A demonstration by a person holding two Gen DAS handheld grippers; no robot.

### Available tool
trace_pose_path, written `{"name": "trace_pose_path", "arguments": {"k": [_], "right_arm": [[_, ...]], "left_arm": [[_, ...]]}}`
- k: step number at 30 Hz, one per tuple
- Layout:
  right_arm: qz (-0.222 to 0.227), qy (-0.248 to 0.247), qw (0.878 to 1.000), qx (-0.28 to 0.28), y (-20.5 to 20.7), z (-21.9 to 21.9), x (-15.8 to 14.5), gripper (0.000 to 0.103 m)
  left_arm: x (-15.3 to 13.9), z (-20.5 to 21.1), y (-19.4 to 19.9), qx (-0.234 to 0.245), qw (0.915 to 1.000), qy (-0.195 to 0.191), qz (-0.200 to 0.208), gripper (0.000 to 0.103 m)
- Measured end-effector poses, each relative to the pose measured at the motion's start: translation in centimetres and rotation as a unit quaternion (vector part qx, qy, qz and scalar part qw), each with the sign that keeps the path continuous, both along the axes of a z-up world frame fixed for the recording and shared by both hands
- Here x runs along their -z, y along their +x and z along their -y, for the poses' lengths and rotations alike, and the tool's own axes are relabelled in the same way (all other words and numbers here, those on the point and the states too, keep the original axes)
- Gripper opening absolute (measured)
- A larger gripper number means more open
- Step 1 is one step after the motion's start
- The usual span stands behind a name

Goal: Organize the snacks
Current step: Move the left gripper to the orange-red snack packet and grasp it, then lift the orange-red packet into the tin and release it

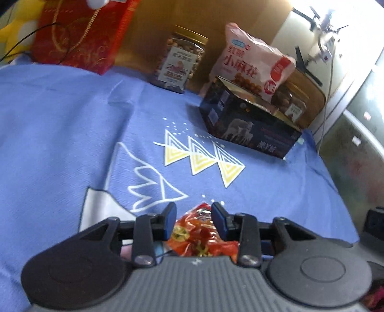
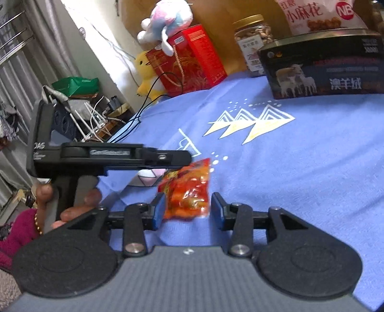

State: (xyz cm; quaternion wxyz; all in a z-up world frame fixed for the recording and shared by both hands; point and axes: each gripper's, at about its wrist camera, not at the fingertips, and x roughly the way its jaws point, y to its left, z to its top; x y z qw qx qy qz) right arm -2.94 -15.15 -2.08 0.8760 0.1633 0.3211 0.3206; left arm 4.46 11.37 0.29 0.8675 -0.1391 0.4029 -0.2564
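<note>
A crinkly red-orange snack packet (image 1: 199, 235) sits between the blue pads of my left gripper (image 1: 193, 208), which is shut on it low over the blue cloth (image 1: 60, 120). In the right wrist view the same packet (image 2: 189, 189) hangs at the tip of the left gripper (image 2: 184, 158), which reaches in from the left in a person's hand (image 2: 72, 206). My right gripper (image 2: 188, 199) straddles the packet's lower end. Its jaws are open, and a gap shows beside the right pad.
At the far side stands a dark box with a sheep picture (image 1: 249, 124). A pink snack bag (image 1: 252, 62) and a small jar (image 1: 292, 103) stick out of it. Left of it are a nut jar (image 1: 180, 60) and a red gift box (image 1: 81, 36). Plush toys (image 2: 168, 19) and a black cable (image 2: 144, 105) are at the cloth's left edge.
</note>
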Motion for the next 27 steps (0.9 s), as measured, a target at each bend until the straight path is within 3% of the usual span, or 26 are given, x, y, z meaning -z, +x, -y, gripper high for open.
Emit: {"name": "trace_pose_path", "arguments": {"k": [7,12,14,19,24,27], "right_arm": [[-0.007,0.007,1.0,0.001,0.3,-0.4,0.4,0.045],[-0.019,0.023,0.999,-0.021,0.6,-0.7,0.7,0.044],[-0.029,0.034,0.999,-0.018,0.8,-0.9,0.9,0.036],[-0.032,0.039,0.999,-0.005,0.6,-0.7,1.2,0.024],[-0.031,0.056,0.998,-0.004,0.6,-0.1,1.3,0.026],[-0.03,0.079,0.996,0.002,0.5,0.7,1.3,0.038]], "left_arm": [[0.4,-3.0,-2.2,0.014,0.9971,-0.048,-0.058,0.047],[1.6,-2.7,-3.3,0.028,0.9923,-0.094,-0.076,0.047],[1.8,-2.4,-3.0,0.027,0.9915,-0.103,-0.075,0.043],[2.4,-2.1,-2.1,0.025,0.9885,-0.118,-0.091,0.022],[2.4,-2.3,-1.2,0.023,0.985,-0.14,-0.098,0.02],[1.9,-2.2,-1.2,0.034,0.9832,-0.157,-0.086,0.02]]}}
